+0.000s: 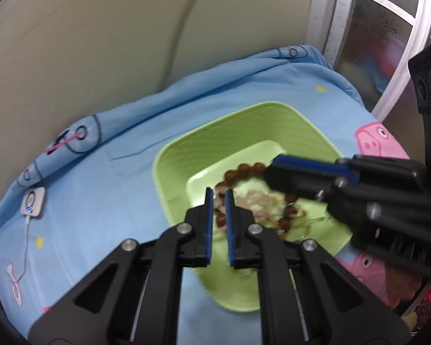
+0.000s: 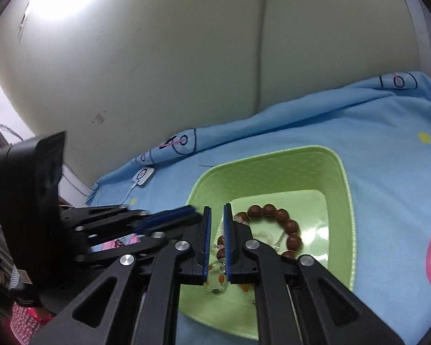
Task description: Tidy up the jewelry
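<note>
A light green tray [image 1: 169, 155] [image 2: 342, 172] sits on a blue cloth and holds a heap of jewelry. A bracelet of large brown beads [image 1: 244, 169] [image 2: 275, 215] curls around paler beads [image 1: 258, 201], a thin silver chain [image 2: 278, 238] and a strand with small orange beads [image 2: 218, 279]. My left gripper [image 1: 219, 198] [image 2: 191, 212] hangs over the tray's near left part, jaws shut and holding nothing. My right gripper [image 2: 217, 210] [image 1: 273, 169] reaches in from the right over the brown bracelet, also shut and empty. Both arms hide parts of the heap.
The blue cartoon-print cloth [image 1: 100, 195] covers the whole surface and bunches up against the pale wall behind. A small white device with a cable [image 1: 33, 201] [image 2: 142, 176] lies on the cloth left of the tray. A window frame [image 1: 388, 28] stands at the right.
</note>
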A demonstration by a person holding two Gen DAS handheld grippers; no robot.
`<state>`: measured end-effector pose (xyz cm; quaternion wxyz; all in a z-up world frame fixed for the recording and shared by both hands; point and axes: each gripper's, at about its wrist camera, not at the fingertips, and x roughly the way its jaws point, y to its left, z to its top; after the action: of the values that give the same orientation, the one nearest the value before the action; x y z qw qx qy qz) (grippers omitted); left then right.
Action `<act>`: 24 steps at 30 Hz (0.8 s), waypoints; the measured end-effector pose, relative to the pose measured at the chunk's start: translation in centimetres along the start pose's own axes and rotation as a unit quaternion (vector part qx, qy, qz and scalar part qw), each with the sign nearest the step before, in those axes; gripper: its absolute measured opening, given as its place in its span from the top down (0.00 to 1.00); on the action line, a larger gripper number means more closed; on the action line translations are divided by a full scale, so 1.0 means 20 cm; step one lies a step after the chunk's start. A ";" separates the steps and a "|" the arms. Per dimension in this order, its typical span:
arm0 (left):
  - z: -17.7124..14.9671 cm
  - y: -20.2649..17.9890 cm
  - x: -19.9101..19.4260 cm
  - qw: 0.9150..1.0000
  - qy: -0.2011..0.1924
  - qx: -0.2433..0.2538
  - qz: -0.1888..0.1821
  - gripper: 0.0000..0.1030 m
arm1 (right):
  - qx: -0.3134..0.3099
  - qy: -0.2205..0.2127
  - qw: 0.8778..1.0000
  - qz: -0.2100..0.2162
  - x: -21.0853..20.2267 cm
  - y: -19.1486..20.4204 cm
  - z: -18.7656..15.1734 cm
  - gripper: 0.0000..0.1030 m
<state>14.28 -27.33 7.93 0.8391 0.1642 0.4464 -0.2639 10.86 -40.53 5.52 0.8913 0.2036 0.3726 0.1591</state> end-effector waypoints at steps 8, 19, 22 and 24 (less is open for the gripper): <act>-0.11 0.37 -0.47 0.995 -0.084 -0.050 0.018 0.93 | -0.048 -0.066 0.996 0.031 -0.23 0.25 0.06 0.79; -0.87 1.00 -0.83 0.980 -0.089 -0.151 0.095 0.92 | -0.180 0.023 0.978 0.105 -0.01 0.81 -0.26 0.79; -1.10 1.06 -0.80 0.977 -0.073 -0.175 0.094 0.92 | -0.200 0.080 0.972 0.092 0.19 0.91 -0.37 0.79; -1.23 1.08 -0.76 0.976 -0.061 -0.193 0.083 0.92 | -0.204 0.113 0.968 0.088 0.30 0.96 -0.42 0.80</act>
<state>3.70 7.07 8.00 0.8997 0.0195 0.4216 -0.1117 6.25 -19.29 5.73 0.8484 0.0298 0.4113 0.3319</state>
